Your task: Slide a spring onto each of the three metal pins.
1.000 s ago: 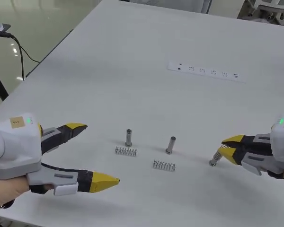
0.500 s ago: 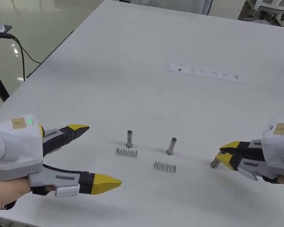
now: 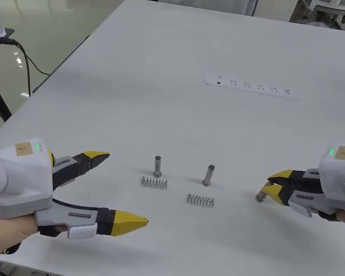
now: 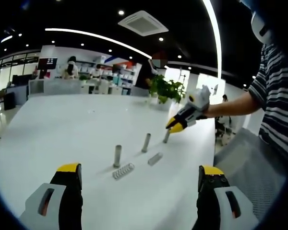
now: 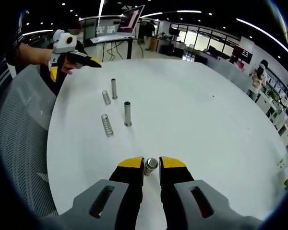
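White worktop (image 3: 161, 75) carries three steel pins in a row close to its near edge. The left pin (image 3: 157, 166) and the middle pin (image 3: 209, 175) stand upright and bare. Each has a loose coil lying flat just beside its foot, on the near-edge side: the left spring (image 3: 154, 183) and the middle spring (image 3: 200, 200). The right pin (image 3: 261, 196) looks ribbed, as if a coil sits around its shaft. The right gripper (image 3: 274, 184) has its yellow tips drawn narrow. In the right gripper view this pin's head (image 5: 150, 165) sits between them, but I cannot tell whether they pinch it. The left gripper (image 3: 114, 187) hovers over the near edge towards its left end, jaws spread wide, holding nothing. A power strip (image 3: 253, 88) lies well apart, towards the far edge.
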Tool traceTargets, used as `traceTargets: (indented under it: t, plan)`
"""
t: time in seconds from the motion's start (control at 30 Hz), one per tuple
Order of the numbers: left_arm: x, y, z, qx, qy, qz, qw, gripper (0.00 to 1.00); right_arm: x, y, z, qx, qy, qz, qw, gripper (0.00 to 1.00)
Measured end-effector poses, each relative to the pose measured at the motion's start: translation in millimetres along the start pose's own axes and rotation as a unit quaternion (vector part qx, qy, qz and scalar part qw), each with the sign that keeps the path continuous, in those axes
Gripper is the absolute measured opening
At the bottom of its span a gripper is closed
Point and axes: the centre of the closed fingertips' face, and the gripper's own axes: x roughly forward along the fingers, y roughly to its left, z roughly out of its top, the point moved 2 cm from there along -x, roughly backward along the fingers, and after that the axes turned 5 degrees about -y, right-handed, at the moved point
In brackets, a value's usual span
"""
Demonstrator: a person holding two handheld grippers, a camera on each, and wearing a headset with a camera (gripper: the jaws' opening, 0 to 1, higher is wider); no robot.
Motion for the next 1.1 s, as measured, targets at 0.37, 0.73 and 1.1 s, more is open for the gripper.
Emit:
traceTargets:
  t: [0.37, 0.73, 1.1]
  plan:
    - [0.4, -0.2, 1.4, 0.006, 0.001, 0.0, 1.0, 0.98, -10.9, 4.2, 12.9, 0.001, -0.021, -0.001, 0.9998, 0.09]
    - [0.0, 1.6, 2.4, 0.009, 0.002, 0.001, 1.0, 0.98, -15.8, 13.7, 20.9, 0.025, -0.052, 0.009, 0.9983, 0.11]
    - [0.2, 1.0, 2.0, 0.01, 0.004, 0.0, 0.9999, 0.98, -21.7, 28.2, 29.5, 0.062, -0.081, 0.023, 0.9946, 0.12]
